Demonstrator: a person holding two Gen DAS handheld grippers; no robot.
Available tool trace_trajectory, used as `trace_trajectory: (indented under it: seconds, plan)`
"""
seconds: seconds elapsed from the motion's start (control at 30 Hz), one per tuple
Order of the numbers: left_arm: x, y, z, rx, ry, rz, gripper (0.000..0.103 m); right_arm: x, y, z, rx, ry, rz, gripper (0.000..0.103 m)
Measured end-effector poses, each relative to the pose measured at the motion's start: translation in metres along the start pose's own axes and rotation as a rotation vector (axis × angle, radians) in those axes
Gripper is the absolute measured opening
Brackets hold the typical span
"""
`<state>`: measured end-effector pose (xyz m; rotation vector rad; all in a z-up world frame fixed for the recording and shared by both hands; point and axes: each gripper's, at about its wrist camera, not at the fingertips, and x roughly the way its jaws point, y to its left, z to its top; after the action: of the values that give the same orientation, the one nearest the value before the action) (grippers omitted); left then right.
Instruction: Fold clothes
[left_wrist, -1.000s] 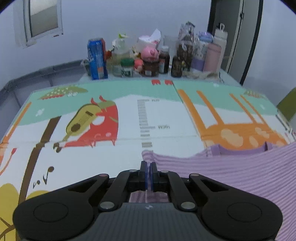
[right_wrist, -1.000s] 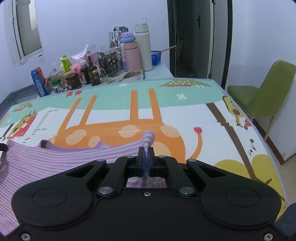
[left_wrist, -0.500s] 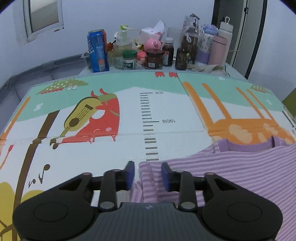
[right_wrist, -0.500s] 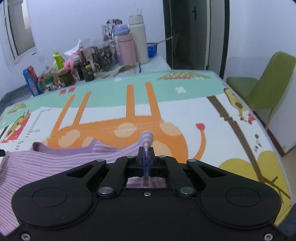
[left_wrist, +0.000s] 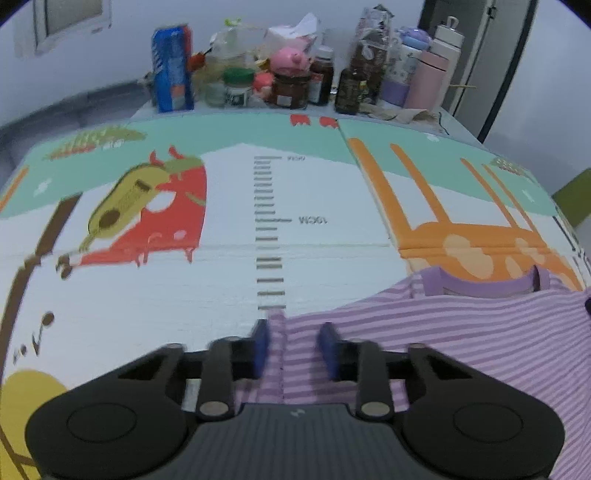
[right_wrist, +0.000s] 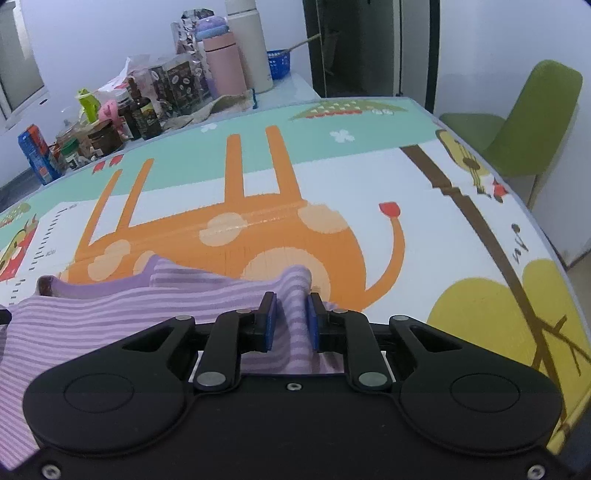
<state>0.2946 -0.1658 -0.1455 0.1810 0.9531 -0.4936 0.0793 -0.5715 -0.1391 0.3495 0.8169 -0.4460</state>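
A purple striped shirt (left_wrist: 443, 332) lies on the cartoon play mat (left_wrist: 221, 277), its plain purple collar (left_wrist: 476, 288) toward the far side. My left gripper (left_wrist: 293, 328) is low over the shirt's left shoulder edge. Its jaws are closing, and the fabric lies flat between the blue pads (left_wrist: 260, 347) without being pinched. In the right wrist view, my right gripper (right_wrist: 291, 306) is at the shirt's (right_wrist: 110, 314) other shoulder. Its jaws are opening around a raised ridge of striped cloth that stands loose between the pads (right_wrist: 271, 321).
Bottles, jars and a blue carton (left_wrist: 173, 70) crowd the table's far edge, with a pink flask (right_wrist: 225, 66) among them. A green chair (right_wrist: 528, 129) stands past the mat's (right_wrist: 258, 229) right edge, near a dark doorway. The mat beyond the shirt is bare.
Both grippers were shut on the shirt's shoulder edges a second ago. The left let go first, then the right. Both sank toward the mat, and the shirt now rests on it.
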Motion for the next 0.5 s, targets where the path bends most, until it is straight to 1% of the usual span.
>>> trace_trajectory:
  seconds: [0.03,0.07,0.17,0.3,0.5]
  plan:
    - [-0.002,-0.002,0.0,0.01,-0.002,0.003,0.008,0.0,0.001,-0.001,-0.007,-0.004,-0.003,0.011]
    - [-0.005,-0.003,0.001,0.016,-0.008,0.001,0.006,-0.002,0.004,-0.001,-0.026,-0.013,-0.008,0.008]
    - [-0.018,0.0,0.004,0.01,-0.046,-0.014,0.006,-0.011,0.01,0.0,-0.064,-0.044,-0.014,0.003]
    - [-0.042,0.007,0.006,-0.015,-0.121,-0.012,0.006,-0.034,0.016,0.003,-0.095,-0.102,-0.001,0.003]
    - [-0.071,0.01,0.013,-0.034,-0.215,-0.026,0.006,-0.064,0.019,0.016,-0.097,-0.167,0.026,0.002]
